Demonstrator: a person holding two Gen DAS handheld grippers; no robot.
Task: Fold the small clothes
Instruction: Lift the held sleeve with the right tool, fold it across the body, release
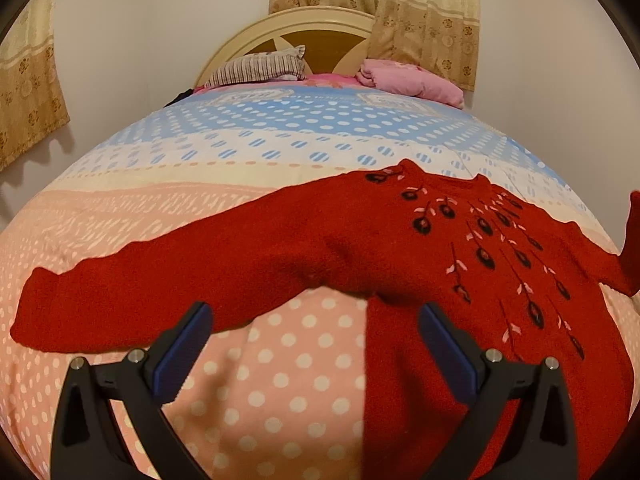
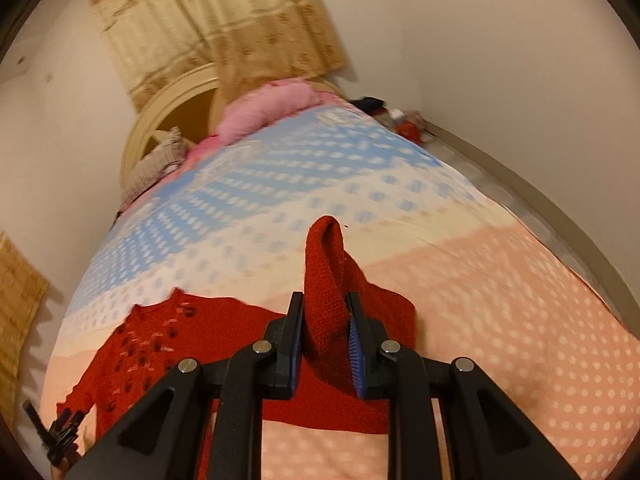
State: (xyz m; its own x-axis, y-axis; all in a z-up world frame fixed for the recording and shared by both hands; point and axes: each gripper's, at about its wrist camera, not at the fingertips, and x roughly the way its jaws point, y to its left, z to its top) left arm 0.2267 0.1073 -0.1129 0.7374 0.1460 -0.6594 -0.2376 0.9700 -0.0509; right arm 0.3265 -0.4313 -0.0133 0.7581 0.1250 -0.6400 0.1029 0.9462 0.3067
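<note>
A bed point(image 1: 280, 380) fills both views, covered by a bedspread point(image 1: 280, 148) with white dots on peach near the camera and blue-and-white bands further back. At its far end stands a cream arched headboard point(image 1: 256, 34), with a striped pillow point(image 1: 260, 67) and a folded pink blanket point(image 1: 412, 82) lying before it. Beige patterned curtains point(image 1: 424, 12) hang on the wall behind.
</note>
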